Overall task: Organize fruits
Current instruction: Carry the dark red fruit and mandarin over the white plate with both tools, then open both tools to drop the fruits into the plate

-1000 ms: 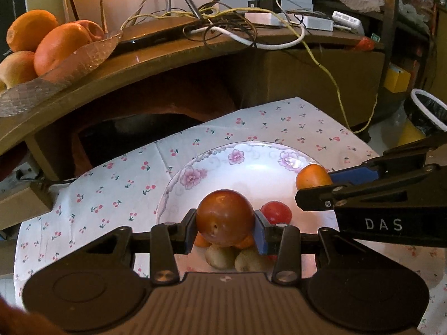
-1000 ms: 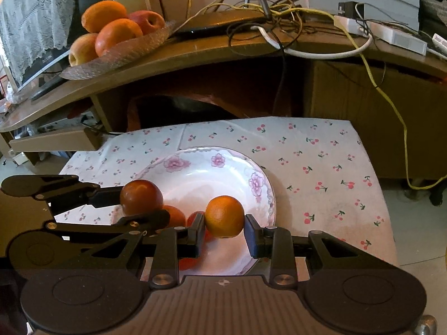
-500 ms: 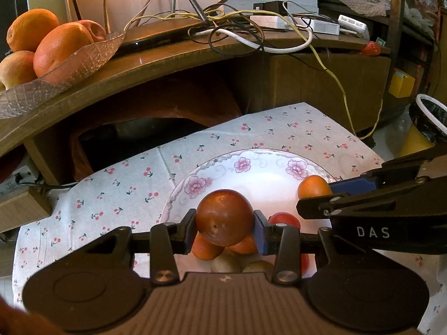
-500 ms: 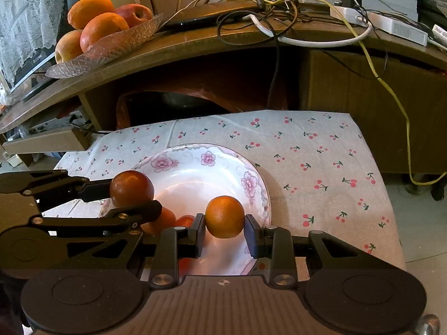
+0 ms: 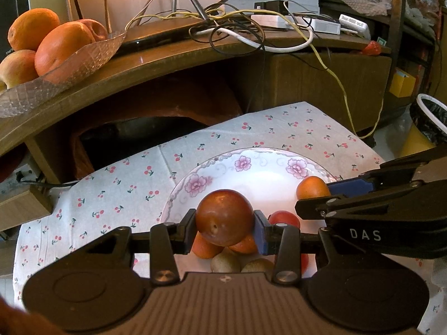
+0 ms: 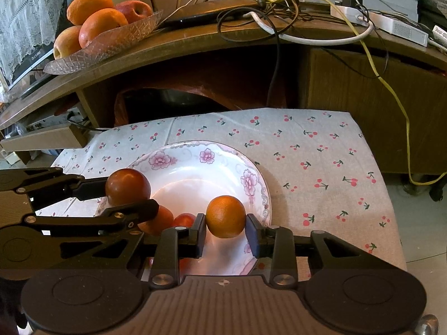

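Note:
My left gripper (image 5: 225,230) is shut on a dark red plum (image 5: 224,217) and holds it above the flowered white plate (image 5: 265,167). My right gripper (image 6: 225,227) is shut on a small orange (image 6: 225,216) above the plate's (image 6: 195,178) right side. Each gripper shows in the other's view: the plum (image 6: 127,186) at the left, the orange (image 5: 312,187) at the right. Under them the plate holds small oranges (image 5: 205,247), a red fruit (image 5: 285,219) and brownish-green fruits (image 5: 225,263).
A glass bowl (image 6: 111,42) with oranges and apples stands on the wooden shelf (image 6: 223,42) behind, among tangled cables (image 5: 237,28). The plate lies on a cherry-print cloth (image 6: 321,153). A lined bin (image 5: 431,120) stands at the far right.
Both grippers have risen and drawn back a little with their fruit; the plate and cloth sit lower and farther in both views. Both grips are unchanged.

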